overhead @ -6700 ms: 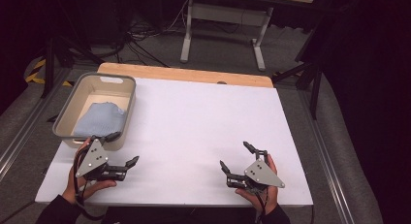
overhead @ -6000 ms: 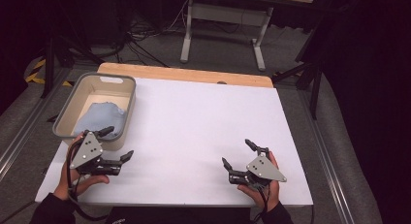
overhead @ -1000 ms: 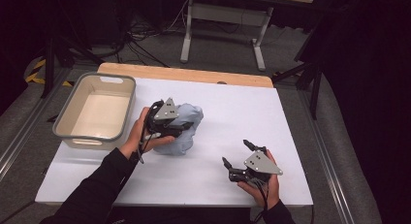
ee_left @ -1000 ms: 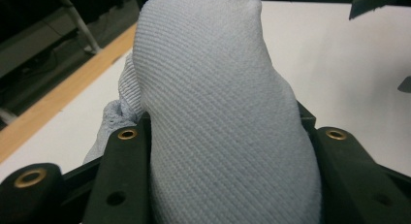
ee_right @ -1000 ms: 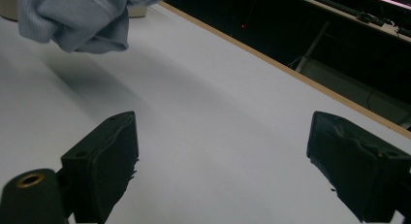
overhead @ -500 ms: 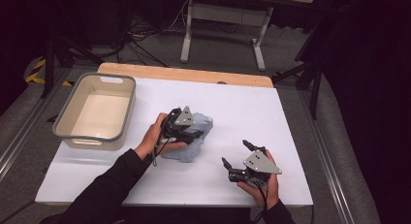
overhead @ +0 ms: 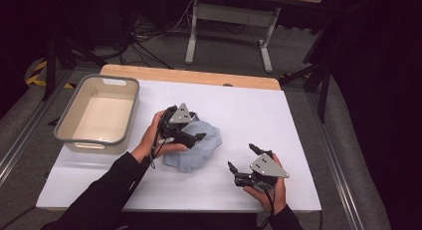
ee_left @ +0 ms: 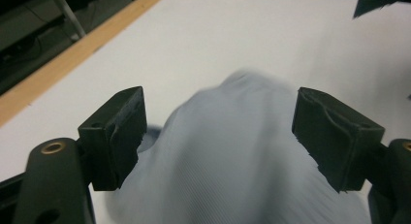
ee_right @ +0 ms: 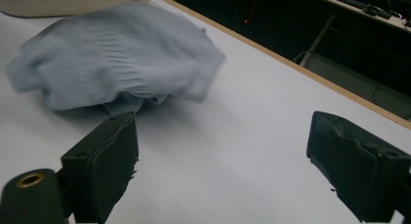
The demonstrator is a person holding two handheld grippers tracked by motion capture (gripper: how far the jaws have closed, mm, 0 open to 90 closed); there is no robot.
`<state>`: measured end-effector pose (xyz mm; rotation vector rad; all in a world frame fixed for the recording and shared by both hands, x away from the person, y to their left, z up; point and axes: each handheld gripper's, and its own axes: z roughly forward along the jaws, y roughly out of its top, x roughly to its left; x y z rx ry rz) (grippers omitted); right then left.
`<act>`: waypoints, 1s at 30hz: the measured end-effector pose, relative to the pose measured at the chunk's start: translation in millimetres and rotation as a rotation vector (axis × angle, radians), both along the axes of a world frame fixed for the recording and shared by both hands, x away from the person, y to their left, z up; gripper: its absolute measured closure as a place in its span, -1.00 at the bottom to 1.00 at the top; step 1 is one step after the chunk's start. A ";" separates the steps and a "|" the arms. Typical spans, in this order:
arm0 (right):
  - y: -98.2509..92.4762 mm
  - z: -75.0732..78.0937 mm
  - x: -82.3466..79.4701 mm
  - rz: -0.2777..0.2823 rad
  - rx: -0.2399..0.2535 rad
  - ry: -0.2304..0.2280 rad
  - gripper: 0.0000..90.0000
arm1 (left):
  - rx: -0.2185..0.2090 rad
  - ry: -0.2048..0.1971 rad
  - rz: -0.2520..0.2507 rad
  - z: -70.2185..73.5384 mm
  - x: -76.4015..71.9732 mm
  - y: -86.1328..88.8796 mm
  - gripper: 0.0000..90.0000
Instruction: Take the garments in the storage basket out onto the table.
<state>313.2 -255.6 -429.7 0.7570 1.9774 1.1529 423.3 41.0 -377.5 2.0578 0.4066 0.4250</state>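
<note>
A crumpled light blue cloth (overhead: 201,149) lies in a heap on the white table top (overhead: 278,115), near its middle. My left gripper (overhead: 193,136) hovers over the cloth's left part and points right. Its jaws have just been opening. In the left gripper view the cloth (ee_left: 232,156) bulges up between the spread jaws of the left gripper (ee_left: 218,134), and neither pad presses on it. My right gripper (overhead: 242,158) rests open near the front edge, to the right of the cloth, with nothing in it. From the right gripper (ee_right: 223,151) the cloth (ee_right: 116,54) lies ahead and to the left.
A grey-rimmed beige bin (overhead: 63,125) stands at the table's left with nothing in it; its wall (ee_right: 48,3) edges the right gripper view. A wooden strip (overhead: 189,75) runs along the far edge. Desk legs and cables stand on the floor beyond.
The cloth left the bin and travelled to the middle of the table in my left gripper. Within the last second that gripper's jaws spread and the cloth settled on the table.
</note>
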 end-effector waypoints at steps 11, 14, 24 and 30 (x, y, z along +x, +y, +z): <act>4.0 3.3 9.1 -0.014 0.023 0.010 -0.73 | 0.067 -0.090 0.068 -4.0 -36.7 46.0 -0.60; 7.1 6.4 15.1 -0.018 0.031 0.009 -0.71 | 0.052 -0.075 0.061 -11.9 -43.4 54.0 -0.60; 24.5 19.6 62.2 0.032 0.123 0.142 -0.64 | 0.128 -0.026 0.007 -59.0 -66.5 63.2 -0.65; 40.9 11.6 79.7 0.095 0.078 0.222 -0.47 | 0.131 0.004 0.007 -75.1 -57.1 59.3 -0.58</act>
